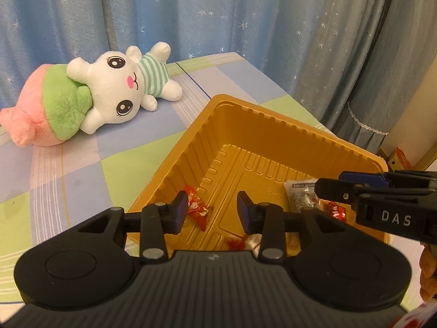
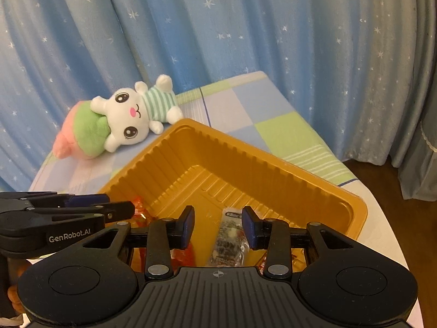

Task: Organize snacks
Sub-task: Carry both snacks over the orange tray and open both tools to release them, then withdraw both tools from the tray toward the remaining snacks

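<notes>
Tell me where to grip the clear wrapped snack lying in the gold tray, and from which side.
Grip the clear wrapped snack across its narrow middle, coming from above. It lies flat and lengthwise on the gold tray floor, already between the right gripper's open fingers, and its long sides look clear.

The left gripper (image 1: pixel 213 209) was matte black plastic, with a ribbed grey top plate, two round housings and silver rivets at the linkage joints. Its fingers (image 1: pixel 180 211) carried dark blue pads. The right gripper (image 2: pixel 218 228) was built alike, with a small crosshair mark on its plate. White lettering read "DAS" and "GenRobot.AI" along their sides.
</notes>
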The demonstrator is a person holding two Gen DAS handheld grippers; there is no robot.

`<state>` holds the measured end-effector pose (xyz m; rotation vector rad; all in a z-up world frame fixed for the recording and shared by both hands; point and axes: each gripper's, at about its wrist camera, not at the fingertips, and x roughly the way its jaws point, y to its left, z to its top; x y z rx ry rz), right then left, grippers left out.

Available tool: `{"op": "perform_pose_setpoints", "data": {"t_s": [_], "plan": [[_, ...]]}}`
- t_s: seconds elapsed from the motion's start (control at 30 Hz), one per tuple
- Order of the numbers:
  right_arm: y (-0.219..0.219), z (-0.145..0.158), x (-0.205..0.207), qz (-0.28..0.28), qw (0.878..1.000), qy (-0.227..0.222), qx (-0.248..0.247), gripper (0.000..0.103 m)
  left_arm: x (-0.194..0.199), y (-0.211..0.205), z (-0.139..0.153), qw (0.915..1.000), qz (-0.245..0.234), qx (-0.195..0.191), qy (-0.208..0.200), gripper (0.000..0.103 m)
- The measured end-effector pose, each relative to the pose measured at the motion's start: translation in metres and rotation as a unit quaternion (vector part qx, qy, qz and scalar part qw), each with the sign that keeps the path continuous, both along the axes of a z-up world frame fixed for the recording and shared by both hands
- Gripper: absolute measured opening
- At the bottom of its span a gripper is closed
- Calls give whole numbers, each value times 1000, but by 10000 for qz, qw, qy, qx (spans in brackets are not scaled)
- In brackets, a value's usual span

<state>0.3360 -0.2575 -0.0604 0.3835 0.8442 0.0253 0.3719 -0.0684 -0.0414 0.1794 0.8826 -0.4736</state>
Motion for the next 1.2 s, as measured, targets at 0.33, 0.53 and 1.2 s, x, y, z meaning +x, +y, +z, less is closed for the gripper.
{"op": "perform_pose_setpoints", "data": {"t_s": [0.33, 0.53, 1.2], "plan": [[1, 17, -37, 172, 9997, -91, 125, 58, -40, 26, 23, 9994, 231, -249, -49, 45], [1, 28, -70, 309, 9992, -169, 178, 62, -76, 50, 35, 9977, 508, -454, -53, 45], [33, 38, -162, 1211, 9924, -66, 200, 69, -213, 103, 37, 9940, 1017, -403, 45, 45]]}}
